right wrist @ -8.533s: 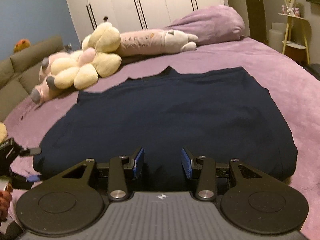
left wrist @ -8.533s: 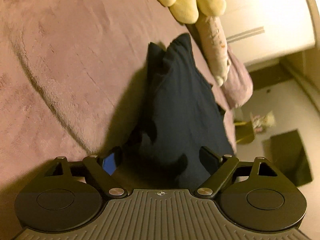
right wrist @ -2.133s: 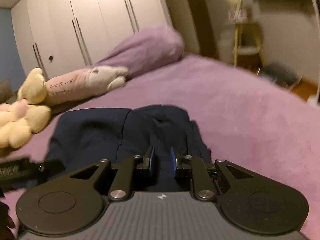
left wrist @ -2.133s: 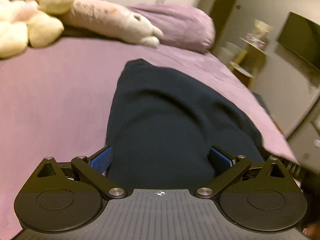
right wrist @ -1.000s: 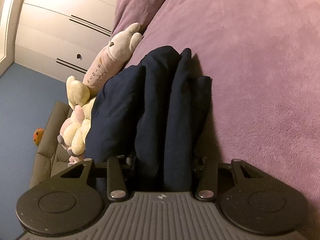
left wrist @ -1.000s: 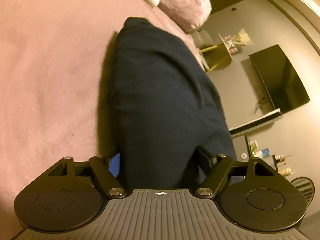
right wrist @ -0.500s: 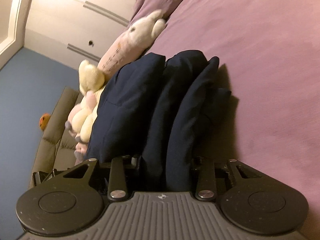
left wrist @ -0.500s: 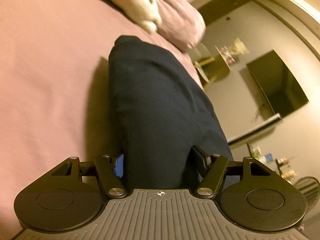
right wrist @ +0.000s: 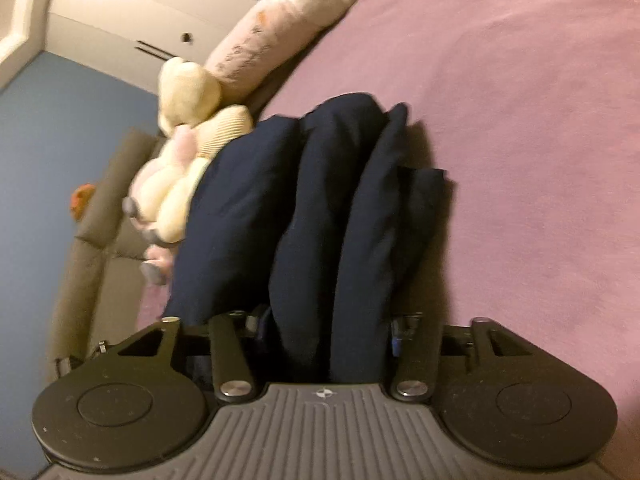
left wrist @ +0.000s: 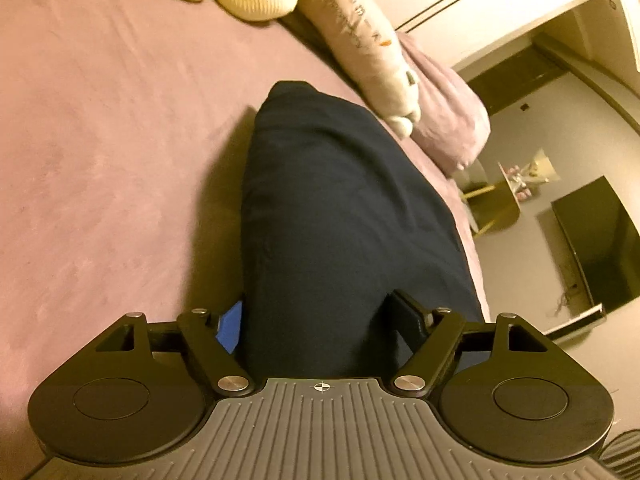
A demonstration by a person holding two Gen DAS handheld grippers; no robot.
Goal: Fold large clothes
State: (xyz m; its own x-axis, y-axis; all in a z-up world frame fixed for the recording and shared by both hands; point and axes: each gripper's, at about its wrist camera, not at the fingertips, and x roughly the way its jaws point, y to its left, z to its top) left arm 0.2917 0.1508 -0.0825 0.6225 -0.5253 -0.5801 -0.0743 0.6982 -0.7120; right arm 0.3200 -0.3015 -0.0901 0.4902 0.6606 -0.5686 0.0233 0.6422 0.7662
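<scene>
Both the left gripper (left wrist: 316, 320) and right gripper (right wrist: 326, 330) clamp thick soft folds of the navy garment (left wrist: 340, 208), bunched in rounded ridges on the fuzzy purple blanket (left wrist: 100, 140), plush toys (right wrist: 192, 120) at 11 o'clock.

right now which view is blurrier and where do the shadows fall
Right wrist view: motion-smeared, worst on the plush toys and folded navy garment. Left wrist view: sharper, warm yellowish cast, the garment throwing a dark shadow left onto the purple bedspread; fisheye bends both edges.
</scene>
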